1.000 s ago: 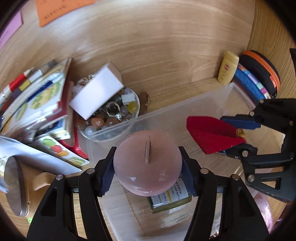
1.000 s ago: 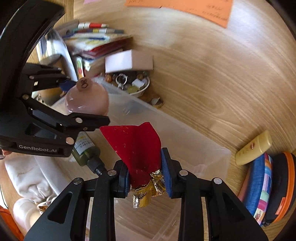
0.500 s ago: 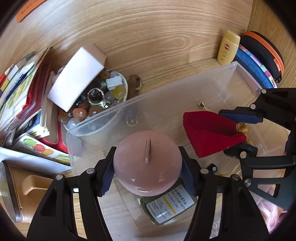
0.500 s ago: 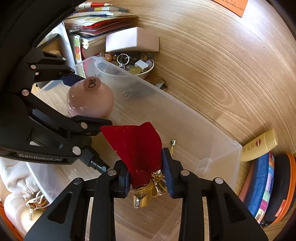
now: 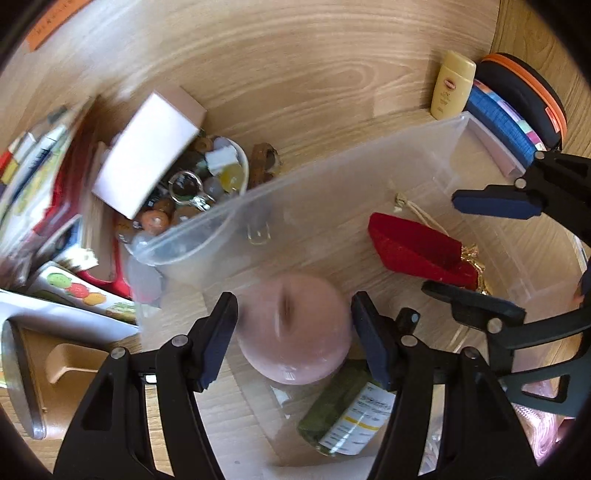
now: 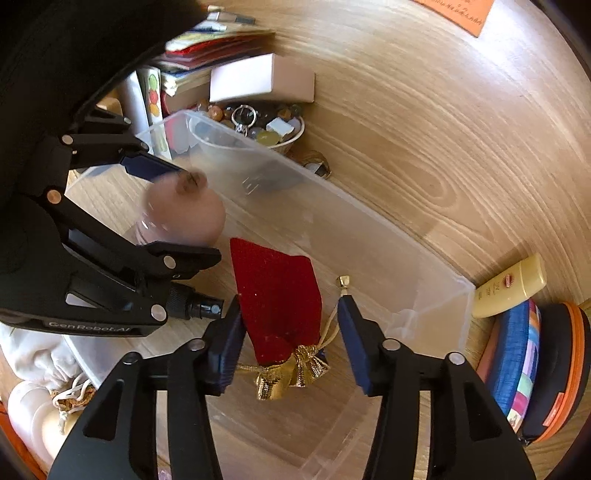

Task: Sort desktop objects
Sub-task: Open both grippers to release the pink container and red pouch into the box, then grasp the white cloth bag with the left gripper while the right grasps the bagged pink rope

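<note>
Wooden desktop [image 6: 443, 140] is stretching wide across the frame.
An orange paper [image 6: 458, 13] is lying at the upper right, its top edge running out of view.

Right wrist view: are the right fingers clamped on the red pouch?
No. The right gripper is opening; the far finger stands clear of the red pouch.

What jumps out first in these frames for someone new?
The red velvet pouch with its gold tie lies in the clear plastic bin, between the jaws of the right gripper, which are opening off it. Beside it, the left gripper brackets a blurred round pink jar over the same bin. Behind the bin's far wall sits a bowl of beads and trinkets.
</note>
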A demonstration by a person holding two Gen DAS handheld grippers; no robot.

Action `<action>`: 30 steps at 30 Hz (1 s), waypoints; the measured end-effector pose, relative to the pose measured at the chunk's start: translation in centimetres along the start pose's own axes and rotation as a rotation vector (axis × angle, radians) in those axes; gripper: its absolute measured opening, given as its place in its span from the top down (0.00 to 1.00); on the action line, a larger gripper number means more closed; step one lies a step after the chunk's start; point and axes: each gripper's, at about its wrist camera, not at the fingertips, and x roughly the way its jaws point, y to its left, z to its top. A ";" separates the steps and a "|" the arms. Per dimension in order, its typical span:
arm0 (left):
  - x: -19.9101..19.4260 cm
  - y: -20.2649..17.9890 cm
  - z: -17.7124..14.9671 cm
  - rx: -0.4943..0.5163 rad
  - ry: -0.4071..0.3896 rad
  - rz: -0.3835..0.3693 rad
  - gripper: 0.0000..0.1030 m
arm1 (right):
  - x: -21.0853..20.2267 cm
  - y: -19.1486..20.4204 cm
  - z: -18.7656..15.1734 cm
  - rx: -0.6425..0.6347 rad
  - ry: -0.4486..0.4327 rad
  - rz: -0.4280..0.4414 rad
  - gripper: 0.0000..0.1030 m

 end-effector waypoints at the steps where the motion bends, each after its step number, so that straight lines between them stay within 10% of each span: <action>1: -0.2 0.0 0.0 -0.002 -0.004 -0.001 0.38 | -0.4 -0.1 0.0 0.004 -0.009 -0.003 0.51; 30: -12.1 -1.9 -4.7 -0.025 -0.217 0.103 0.09 | -12.0 0.2 -3.9 0.100 -0.227 -0.078 0.26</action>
